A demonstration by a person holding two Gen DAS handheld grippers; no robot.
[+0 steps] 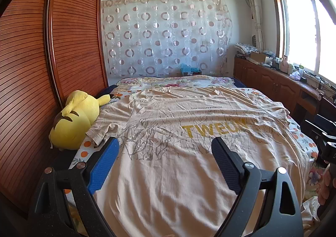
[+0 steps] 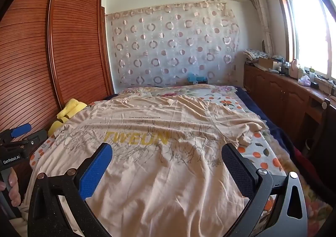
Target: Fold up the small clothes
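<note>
Left wrist view shows a big peach T-shirt [image 1: 168,132] spread flat on the bed [image 1: 304,138], print side up with yellow letters. It looks thin, soft and floppy, so it should be light and will sag and wrinkle when lifted. A sleeve [image 1: 100,132] or the near hem seems a good place to pinch. The left gripper [image 1: 166,161] and right gripper [image 2: 168,167] both hang over it, jaws wide apart, holding nothing. A fuzzy yellow plush toy [image 1: 73,121] lies beside the ribbed wooden wardrobe [image 1: 42,48].

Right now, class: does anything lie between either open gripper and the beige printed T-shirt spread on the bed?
Nothing visible does. The left gripper and right gripper hover open directly over the beige printed T-shirt; the yellow plush toy sits aside.
</note>
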